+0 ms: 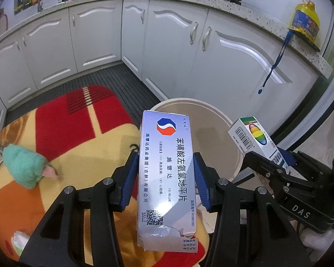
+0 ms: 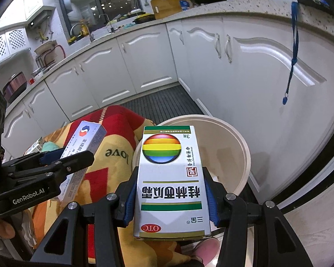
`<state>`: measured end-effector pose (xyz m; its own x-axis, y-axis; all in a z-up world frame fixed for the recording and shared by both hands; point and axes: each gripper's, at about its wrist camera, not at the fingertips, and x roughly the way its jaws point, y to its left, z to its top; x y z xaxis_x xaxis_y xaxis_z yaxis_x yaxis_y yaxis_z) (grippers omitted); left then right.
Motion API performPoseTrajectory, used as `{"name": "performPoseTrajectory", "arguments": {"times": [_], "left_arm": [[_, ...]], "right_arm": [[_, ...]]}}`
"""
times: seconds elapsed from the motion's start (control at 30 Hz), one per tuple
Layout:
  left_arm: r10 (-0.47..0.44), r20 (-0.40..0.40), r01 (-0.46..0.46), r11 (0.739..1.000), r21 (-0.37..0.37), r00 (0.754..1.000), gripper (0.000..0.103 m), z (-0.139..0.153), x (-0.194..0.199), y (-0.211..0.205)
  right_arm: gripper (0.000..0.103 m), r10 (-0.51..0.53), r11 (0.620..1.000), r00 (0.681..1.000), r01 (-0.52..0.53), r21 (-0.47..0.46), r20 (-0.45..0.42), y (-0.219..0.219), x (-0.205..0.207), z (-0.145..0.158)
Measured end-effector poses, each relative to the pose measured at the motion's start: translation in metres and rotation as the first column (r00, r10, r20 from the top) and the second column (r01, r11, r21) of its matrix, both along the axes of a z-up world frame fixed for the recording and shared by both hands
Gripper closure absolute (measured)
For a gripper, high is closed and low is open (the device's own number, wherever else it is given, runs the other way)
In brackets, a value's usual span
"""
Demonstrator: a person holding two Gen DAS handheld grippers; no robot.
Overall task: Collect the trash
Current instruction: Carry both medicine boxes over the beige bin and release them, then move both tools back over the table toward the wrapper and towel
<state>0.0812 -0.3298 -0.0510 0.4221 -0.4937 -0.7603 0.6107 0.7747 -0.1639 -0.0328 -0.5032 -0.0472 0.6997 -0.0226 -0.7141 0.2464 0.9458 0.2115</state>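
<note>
Teal fluff sits farthest to your left: a soft toy (image 1: 24, 166) lies on the red, orange and yellow blanket (image 1: 82, 138), well apart from everything you are holding. Just right of it, your left gripper (image 1: 165, 178) has its blue pads (image 1: 129, 182) pressed against the long sides of a silver-blue medicine box (image 1: 164, 173), jaws part-way closed to the box's width, the box pointing forward and up with its torn flap nearest the camera. From the right wrist view that same box (image 2: 86, 146) shows tilted in the left gripper (image 2: 64, 158), above the blanket (image 2: 113, 146) where the word "love" is printed. Beyond the box's far end stands the round cream bin (image 1: 220, 115), on the dark ribbed floor mat (image 1: 122, 82) beside the blanket and close to the white cabinet doors (image 1: 211, 66). Further right, your right gripper (image 2: 170, 193) holds a white box with a rainbow ball (image 2: 170, 178), pads (image 2: 130, 200) snug on both long sides, jaws likewise closed only to the box's width. Its far end reaches over the near rim of the bin (image 2: 238, 133), whose visible inner wall looks bare. From the left wrist view the rainbow box (image 1: 256, 138) sits at the bin's right edge, the right gripper (image 1: 276, 162) gripping its lower end. Against the cabinets on the far right hangs a blue cord (image 2: 292, 51).
</note>
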Motion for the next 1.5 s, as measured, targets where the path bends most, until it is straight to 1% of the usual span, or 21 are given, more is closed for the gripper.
{"name": "performPoseTrajectory", "arguments": {"times": [0.33,0.53,0.7,0.73,0.77,0.8,0.87,0.97,1.17,1.5], "left_arm": [[-0.023,-0.043,0.024,1.0,0.008,0.999,0.056,-0.017,0.012,-0.022],[-0.043,-0.112,0.044,0.999,0.009,0.993,0.055,-0.035,0.027,-0.037],[-0.029,-0.162,0.031,1.0,0.006,0.986,0.054,-0.049,0.038,-0.046],[-0.026,-0.171,0.028,1.0,0.009,0.985,0.05,-0.051,0.039,-0.047],[-0.024,-0.179,0.027,1.0,0.01,0.984,0.043,-0.053,0.041,-0.047],[-0.027,-0.183,0.028,1.0,0.003,0.983,0.041,-0.054,0.041,-0.047],[-0.037,-0.186,0.036,0.999,-0.012,0.982,0.039,-0.054,0.041,-0.046],[-0.037,-0.182,0.036,0.999,-0.012,0.983,0.039,-0.053,0.041,-0.045],[-0.033,-0.169,0.033,0.999,-0.004,0.985,0.039,-0.051,0.04,-0.043],[-0.004,-0.127,0.004,1.0,-0.002,0.992,0.039,-0.037,0.03,-0.03]], "right_arm": [[0.054,-0.029,0.999,0.998,0.03,0.023,-0.047,-0.016,0.008,-0.024],[0.054,-0.046,0.998,0.994,0.051,0.045,-0.1,-0.027,0.021,-0.049],[0.054,-0.059,0.995,0.987,0.071,0.072,-0.151,-0.036,0.034,-0.073],[0.053,-0.064,0.994,0.985,0.077,0.079,-0.158,-0.038,0.036,-0.077],[0.05,-0.068,0.993,0.984,0.083,0.084,-0.166,-0.039,0.038,-0.081],[0.048,-0.072,0.992,0.982,0.088,0.086,-0.176,-0.04,0.04,-0.084],[0.047,-0.074,0.992,0.98,0.092,0.09,-0.186,-0.042,0.041,-0.088],[0.04,-0.073,0.991,0.978,0.093,0.099,-0.194,-0.042,0.042,-0.091],[0.04,-0.072,0.99,0.977,0.094,0.106,-0.199,-0.039,0.042,-0.09],[0.039,-0.069,0.992,0.982,0.086,0.089,-0.175,-0.027,0.039,-0.078]]}}
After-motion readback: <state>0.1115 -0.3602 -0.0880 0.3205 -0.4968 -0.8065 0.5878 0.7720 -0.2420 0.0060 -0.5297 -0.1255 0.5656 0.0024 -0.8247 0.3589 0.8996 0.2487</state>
